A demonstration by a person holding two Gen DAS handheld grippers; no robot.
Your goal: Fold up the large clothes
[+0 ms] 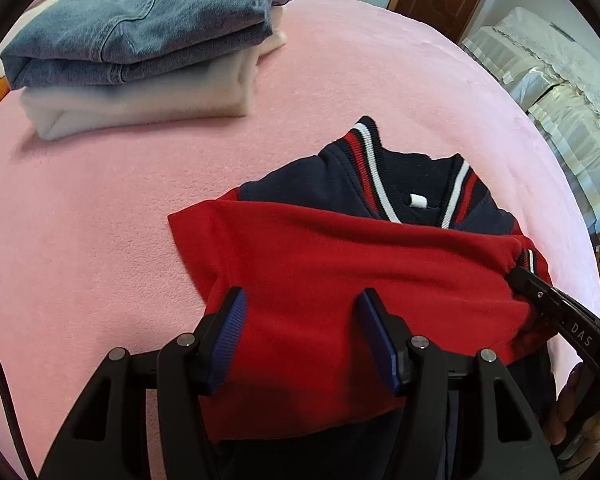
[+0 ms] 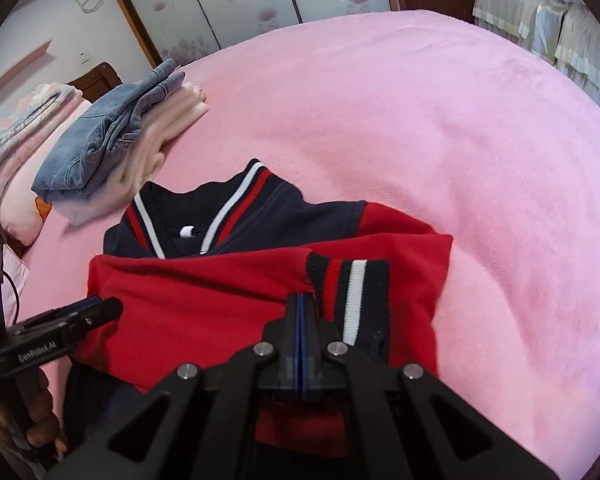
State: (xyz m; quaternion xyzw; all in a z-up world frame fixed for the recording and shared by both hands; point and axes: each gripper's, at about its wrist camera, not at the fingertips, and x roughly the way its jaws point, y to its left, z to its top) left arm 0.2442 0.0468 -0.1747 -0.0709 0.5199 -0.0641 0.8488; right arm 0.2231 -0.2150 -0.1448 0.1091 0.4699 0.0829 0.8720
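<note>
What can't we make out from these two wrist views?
- Jacket: its lower part is hidden behind the left gripper in the left view and cut off by the bottom edge.
- Right gripper: jaws look shut in the right view, but whether any cloth is pinched can't be told.
- Pale folded clothes under the jeans: blurred in the left view, type unclear.
</note>
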